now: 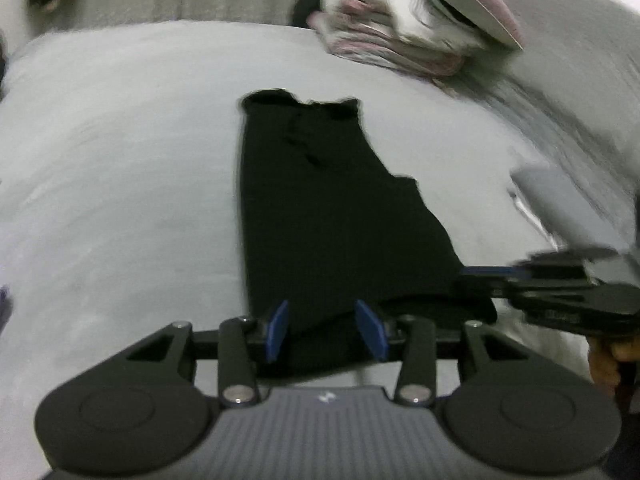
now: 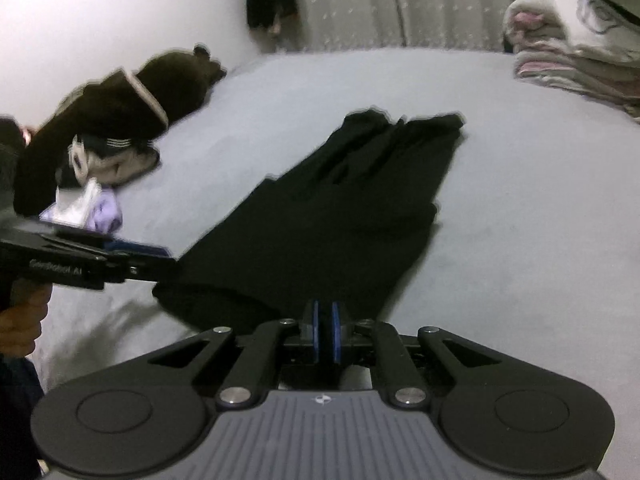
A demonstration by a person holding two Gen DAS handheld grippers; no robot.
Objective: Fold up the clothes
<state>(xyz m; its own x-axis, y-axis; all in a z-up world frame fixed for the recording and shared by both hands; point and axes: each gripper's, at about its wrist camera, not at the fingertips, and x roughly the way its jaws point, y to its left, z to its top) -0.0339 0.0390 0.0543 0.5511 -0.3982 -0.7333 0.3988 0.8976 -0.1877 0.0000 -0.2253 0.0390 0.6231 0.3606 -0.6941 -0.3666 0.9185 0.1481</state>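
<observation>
A long black garment of soft knit cloth lies spread on the pale grey bedsheet, filling the middle of both wrist views. Its long axis runs from the bottom centre of each frame up toward the upper middle, so it points straight away from both tools, with the near hem right at the fingertips.

The left gripper stands with its blue pads parted, the near edge of the cloth lying between them (whether the pads touch the fabric is hard to tell through the blur). The right gripper has its pads pressed together at the hem; cloth seems to be pinched there, though the black fabric against the black fingers leaves that uncertain.

Both tools sit at the same near end, the left one over the garment's left corner, the right one at the lower right of the left view. Any lengthwise fold would, I judge, carry this near hem up the frame toward the far end.

A dark heap of mixed clothes lies at the left of the right view, and a folded pink-and-white stack of bedding sits upper right.
</observation>
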